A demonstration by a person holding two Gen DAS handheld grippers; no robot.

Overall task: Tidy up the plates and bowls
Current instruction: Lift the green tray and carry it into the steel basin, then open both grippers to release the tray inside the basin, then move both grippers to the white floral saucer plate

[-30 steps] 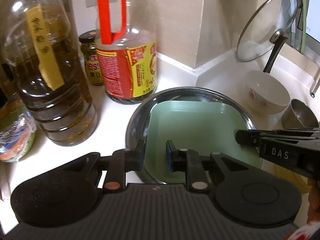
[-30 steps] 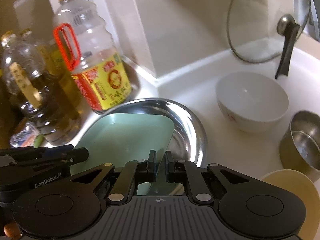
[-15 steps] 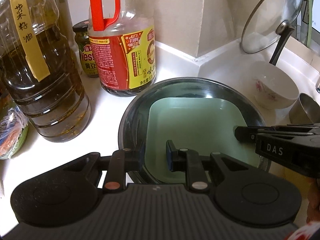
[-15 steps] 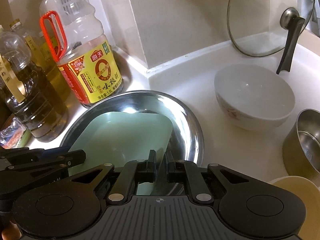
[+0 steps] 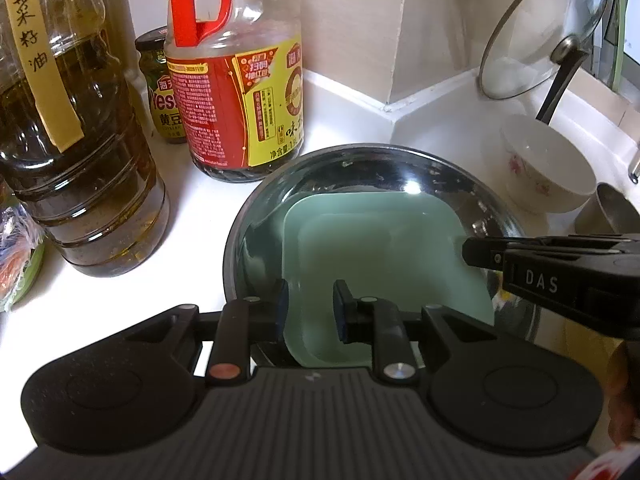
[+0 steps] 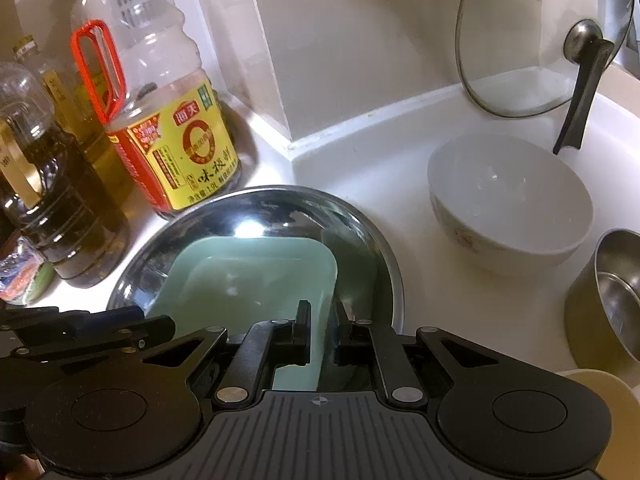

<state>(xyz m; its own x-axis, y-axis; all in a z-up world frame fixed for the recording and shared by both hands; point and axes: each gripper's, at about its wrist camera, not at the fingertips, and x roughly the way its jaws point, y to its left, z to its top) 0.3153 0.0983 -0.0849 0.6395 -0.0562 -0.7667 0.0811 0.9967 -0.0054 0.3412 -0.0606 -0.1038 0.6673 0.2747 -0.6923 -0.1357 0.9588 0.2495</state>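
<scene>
White kitchen surface point(image 5: 192, 208), set into a tiled corner, carries everything you see. At the middle sits a round steel plate point(image 5: 360, 152), and inside it lies the square green plate point(image 5: 380, 248), nearer the steel plate's near edge than its far rim. Your left gripper point(image 5: 310, 308) stands at the green plate's left rim, one finger outside the rim and within the steel plate, the other finger inside the green plate; its jaws are drawn to a narrow gap and clamp that rim. Your right gripper point(image 6: 322, 330) takes the green plate's right rim, its jaws almost together with the thin edge pinched between the pads. Both grippers point downward from the near side, so the green plate is held at two opposite edges. Whether its underside rests fully on the steel plate cannot be told. At far left stands a large oil bottle point(image 5: 72, 160) with a yellow handwritten strip; just right of it is a soy sauce bottle point(image 6: 168, 128) with a red handle, close to the steel plate's far-left rim, and a small green-lidded jar point(image 5: 160, 92) is behind and between the two. To the right, apart from the steel plate, sits a white bowl point(image 6: 508, 200) with a floral mark. A steel cup point(image 6: 608, 300) is near right of that bowl. A glass lid point(image 6: 520, 40) leans upright against the far wall behind the bowl. At the near right corner a pale yellow dish point(image 6: 600, 392) shows only in part.
</scene>
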